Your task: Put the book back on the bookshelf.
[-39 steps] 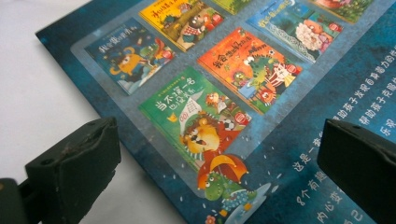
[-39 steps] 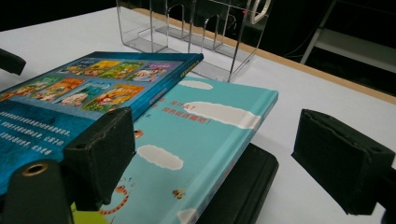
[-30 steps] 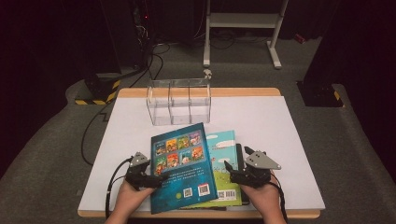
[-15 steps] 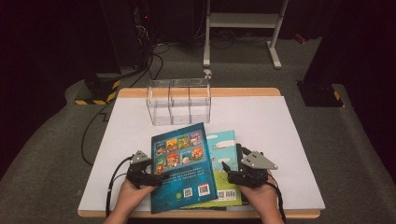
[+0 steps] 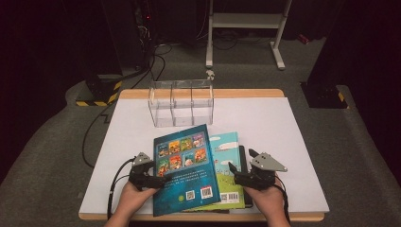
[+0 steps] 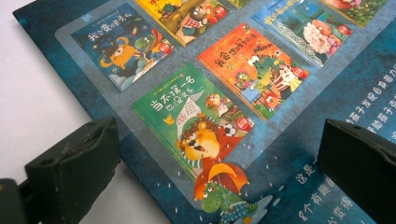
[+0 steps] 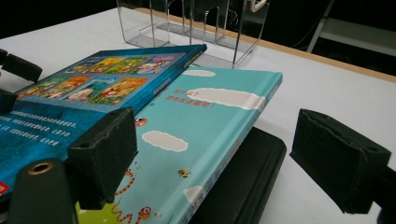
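On the white bench [image 5: 283,137], I am bringing both wide-open grippers, left gripper [image 5: 152,181] and right gripper [image 5: 235,173], squarely to the dark blue picture book [image 5: 185,168], aiming to clamp its edges evenly.

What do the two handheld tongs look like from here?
Both are black. The right tongs carry a grey three-cornered plate on top; the left tongs have a small grey top piece. Each has blocky, scuffed black pads and trails a black cable.

A dark lab or studio: cables [image 5: 142,71] on grey carpet [image 5: 56,142], taped equipment base [image 5: 97,92].
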Tool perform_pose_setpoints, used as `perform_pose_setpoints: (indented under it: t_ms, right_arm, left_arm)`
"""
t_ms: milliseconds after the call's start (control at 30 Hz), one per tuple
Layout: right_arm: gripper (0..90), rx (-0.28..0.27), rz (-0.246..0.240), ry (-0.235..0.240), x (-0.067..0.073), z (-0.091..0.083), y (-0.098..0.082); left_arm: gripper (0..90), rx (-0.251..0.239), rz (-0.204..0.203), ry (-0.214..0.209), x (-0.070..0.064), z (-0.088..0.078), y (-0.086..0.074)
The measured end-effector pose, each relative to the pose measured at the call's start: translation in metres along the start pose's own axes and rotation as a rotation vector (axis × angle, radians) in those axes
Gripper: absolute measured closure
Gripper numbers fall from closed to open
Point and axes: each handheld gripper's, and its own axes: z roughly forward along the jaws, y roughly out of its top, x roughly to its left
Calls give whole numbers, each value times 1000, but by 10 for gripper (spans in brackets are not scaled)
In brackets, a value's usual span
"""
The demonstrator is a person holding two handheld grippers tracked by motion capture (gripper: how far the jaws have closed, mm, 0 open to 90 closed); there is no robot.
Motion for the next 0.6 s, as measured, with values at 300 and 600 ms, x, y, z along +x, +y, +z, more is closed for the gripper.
perform_pose_setpoints:
  t_ms: [300, 600]
  right_arm:
    - [135, -18, 12, 1, -2, -2, -2]
    - [134, -33, 38, 17, -8, -3, -2]
  left_arm:
    - [0, 1, 0, -2, -2, 2, 0]
    - [0, 2, -1, -10, -5, 4, 1]
